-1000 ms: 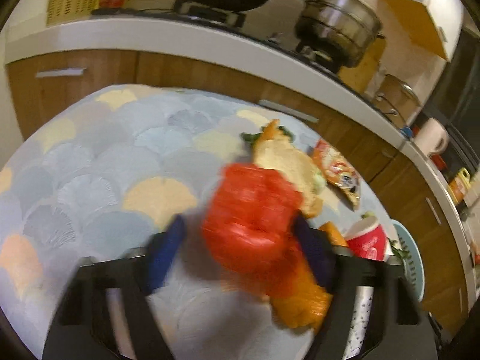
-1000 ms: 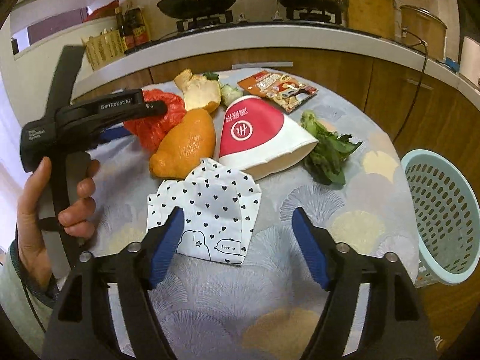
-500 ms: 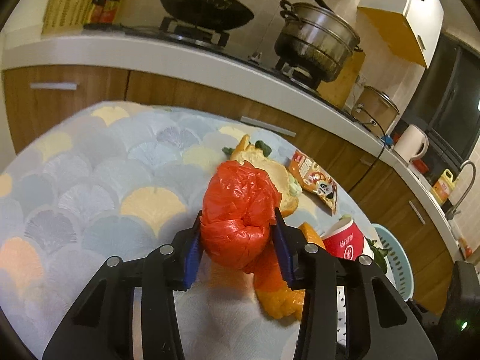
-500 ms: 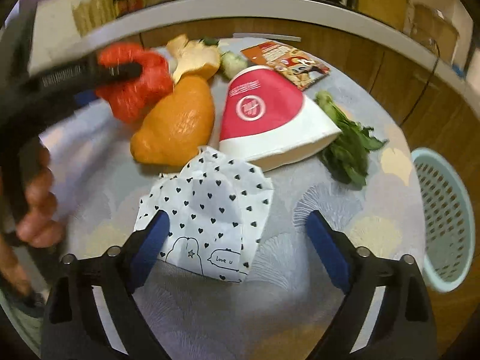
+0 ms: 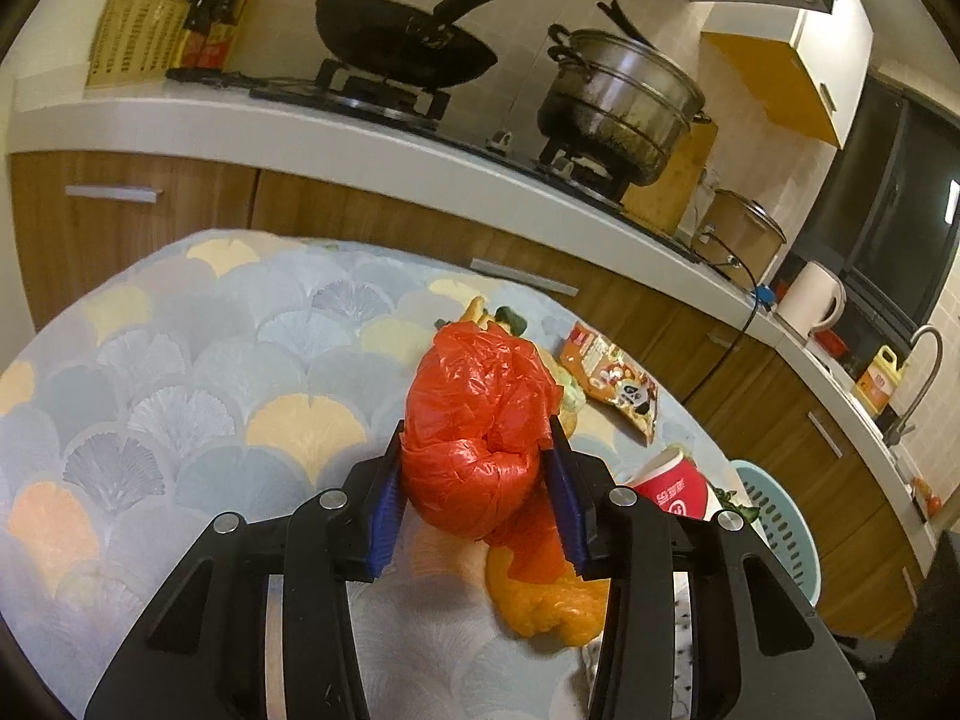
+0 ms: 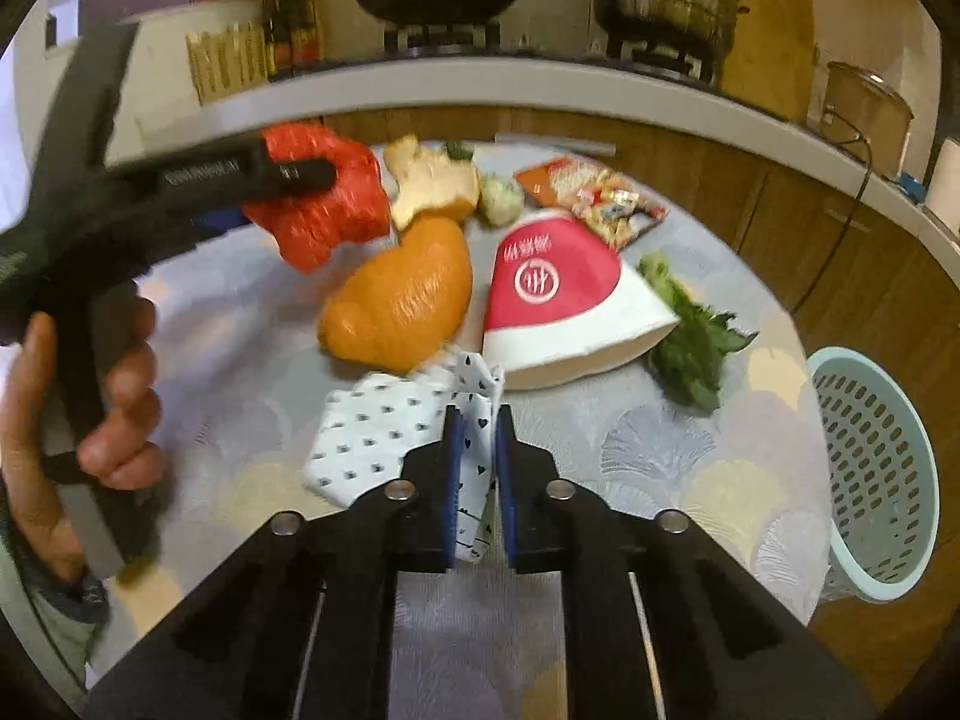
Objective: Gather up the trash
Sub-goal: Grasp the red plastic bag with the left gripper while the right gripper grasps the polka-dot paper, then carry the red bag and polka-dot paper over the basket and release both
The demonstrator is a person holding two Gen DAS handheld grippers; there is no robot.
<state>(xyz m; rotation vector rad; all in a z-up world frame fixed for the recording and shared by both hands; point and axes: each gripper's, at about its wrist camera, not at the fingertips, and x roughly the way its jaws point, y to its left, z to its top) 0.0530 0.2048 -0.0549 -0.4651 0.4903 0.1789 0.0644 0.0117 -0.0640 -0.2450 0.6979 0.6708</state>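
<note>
The left claw (image 5: 474, 468) grips a crumpled red plastic bag (image 5: 480, 420) lifted off the patterned worktop (image 5: 180, 360). Right of it lie an orange peel (image 6: 402, 300) and a red paper cup (image 6: 564, 294). The right claw (image 6: 477, 480) has just been closing and now pinches a heart-print paper napkin (image 6: 384, 432), with a pale green basket (image 6: 876, 468) at the far right.

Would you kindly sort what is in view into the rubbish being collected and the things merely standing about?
Part of the job:
- red plastic bag, clamped in the left hand-held gripper
- heart-print paper, pinched by the right hand-held gripper
- orange peel
- paper cup
- snack wrapper
- greens
- basket

Just standing about:
- frying pan
- steel pot
- kettle
</note>
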